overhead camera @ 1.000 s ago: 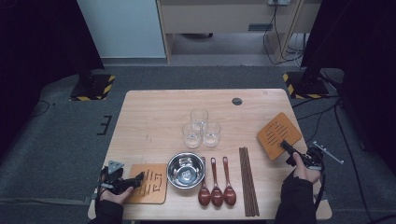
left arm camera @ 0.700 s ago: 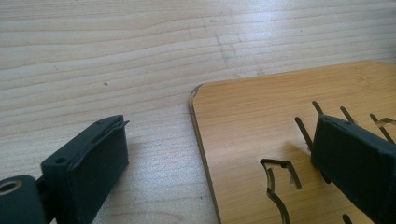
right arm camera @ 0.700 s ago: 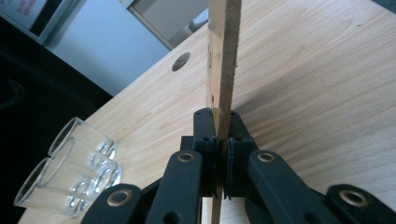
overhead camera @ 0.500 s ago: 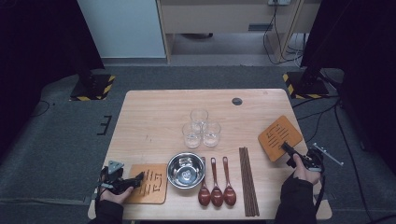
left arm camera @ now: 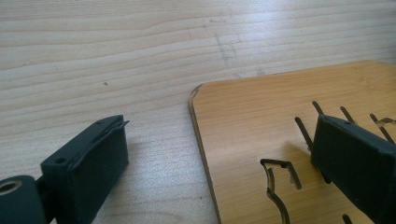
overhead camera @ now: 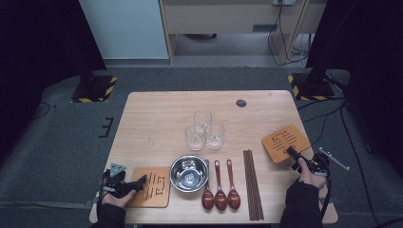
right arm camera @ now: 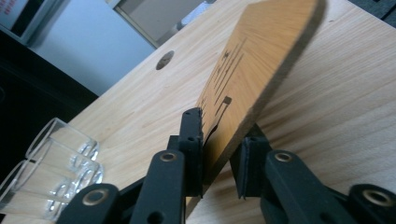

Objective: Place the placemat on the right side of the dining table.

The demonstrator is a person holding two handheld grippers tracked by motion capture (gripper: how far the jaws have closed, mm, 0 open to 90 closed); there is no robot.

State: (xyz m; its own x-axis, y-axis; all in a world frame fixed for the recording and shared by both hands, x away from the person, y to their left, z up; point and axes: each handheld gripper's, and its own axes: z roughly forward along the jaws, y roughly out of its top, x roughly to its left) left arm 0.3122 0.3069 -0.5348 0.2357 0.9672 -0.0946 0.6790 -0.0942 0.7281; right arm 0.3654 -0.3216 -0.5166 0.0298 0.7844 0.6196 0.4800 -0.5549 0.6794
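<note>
Nothing seems to have moved. The right claw (right arm camera: 219, 168) pinches the orange wooden board (right arm camera: 254, 60); the left claw (left arm camera: 224, 163) gapes wide, holding nothing.

Light wooden table (overhead camera: 157, 118) with three glasses (overhead camera: 204, 130), steel bowl (overhead camera: 189, 174), three spoons (overhead camera: 220, 187), chopsticks (overhead camera: 253, 183), coaster (overhead camera: 153, 186).

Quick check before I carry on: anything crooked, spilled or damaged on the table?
One oddity: the right coaster sits askew, and the right gripper is shut on its edge, tilting it off the table. Glasses, bowl, spoons and chopsticks look tidy.
</note>
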